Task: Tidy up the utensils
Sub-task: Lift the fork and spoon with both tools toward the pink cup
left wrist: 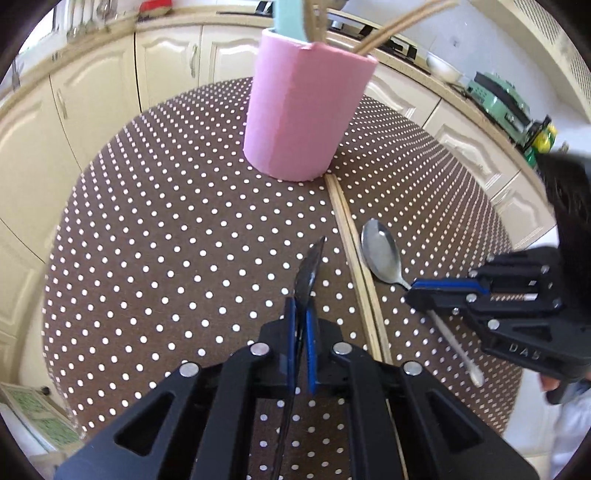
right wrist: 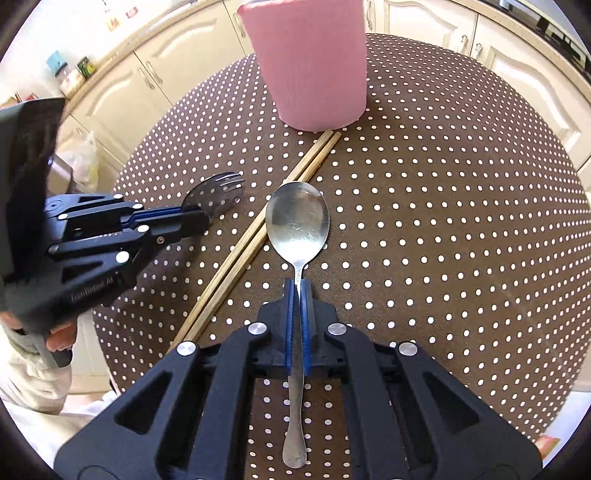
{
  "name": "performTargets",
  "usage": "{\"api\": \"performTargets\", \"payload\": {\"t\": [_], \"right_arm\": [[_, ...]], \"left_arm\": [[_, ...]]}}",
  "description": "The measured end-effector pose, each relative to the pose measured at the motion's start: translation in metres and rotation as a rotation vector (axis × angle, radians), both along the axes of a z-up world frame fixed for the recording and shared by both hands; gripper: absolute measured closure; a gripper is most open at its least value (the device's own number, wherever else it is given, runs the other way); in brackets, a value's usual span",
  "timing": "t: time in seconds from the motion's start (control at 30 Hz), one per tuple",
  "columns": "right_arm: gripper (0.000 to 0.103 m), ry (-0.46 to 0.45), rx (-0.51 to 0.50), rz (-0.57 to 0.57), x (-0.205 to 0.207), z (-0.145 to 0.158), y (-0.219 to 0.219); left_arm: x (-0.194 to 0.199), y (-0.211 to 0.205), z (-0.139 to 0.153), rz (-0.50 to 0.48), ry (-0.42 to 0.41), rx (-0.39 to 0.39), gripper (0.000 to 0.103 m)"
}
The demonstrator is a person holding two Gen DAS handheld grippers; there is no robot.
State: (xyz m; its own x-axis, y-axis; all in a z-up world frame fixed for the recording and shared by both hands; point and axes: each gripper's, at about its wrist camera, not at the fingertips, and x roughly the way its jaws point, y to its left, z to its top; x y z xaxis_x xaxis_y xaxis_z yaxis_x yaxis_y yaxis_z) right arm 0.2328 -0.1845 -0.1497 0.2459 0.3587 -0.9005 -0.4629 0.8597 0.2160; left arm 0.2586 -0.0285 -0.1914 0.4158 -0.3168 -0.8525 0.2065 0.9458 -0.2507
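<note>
one round table [right wrist: 461,229] is covered by a brown cloth with white dots, and cream cabinet doors [left wrist: 110,85] are seen behind it. one pink holder [left wrist: 299,110] stands upright near the far side of the table; one teal handle [left wrist: 291,18] and thin wooden sticks [left wrist: 399,26] are seen rising out of it, their exact number not being clear. two grippers are in view. the left gripper [left wrist: 303,314] is closed on one metal fork [right wrist: 216,195], gripped at the neck just behind the tines, edge-on in the left wrist view. the right gripper [right wrist: 298,291] is closed on one metal spoon [right wrist: 297,218], clamped at the neck just below the bowl, with the handle running back between the fingers. one pair of wooden chopsticks [right wrist: 255,236], two sticks side by side, lies flat on the cloth between the fork and the spoon, its far end touching or just beside the base of the holder.
</note>
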Motion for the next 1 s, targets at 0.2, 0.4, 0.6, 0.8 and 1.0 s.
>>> {"api": "performTargets", "payload": {"t": [0.2,0.4,0.6,0.8,1.0], "right_arm": [[0.099,-0.006,0.07,-0.016,-0.005,0.003,-0.021],[0.099,-0.026,0.14,-0.047,0.011,0.004,-0.055],[0.099,-0.108,0.247,-0.088,0.007,0.028,-0.094],[0.1,-0.213,0.413,-0.133,-0.003,0.059,-0.128],[0.101,-0.263,0.49,-0.145,0.001,0.078,-0.147]], "left_arm": [[0.004,0.005,0.005,0.001,0.009,-0.06,0.098],[0.006,0.01,0.019,0.021,-0.037,-0.081,0.098],[0.0,0.017,0.046,0.02,-0.208,-0.224,0.098],[-0.002,0.015,0.072,-0.013,-0.392,-0.32,0.098],[0.006,0.008,0.093,-0.04,-0.522,-0.384,0.098]]}}
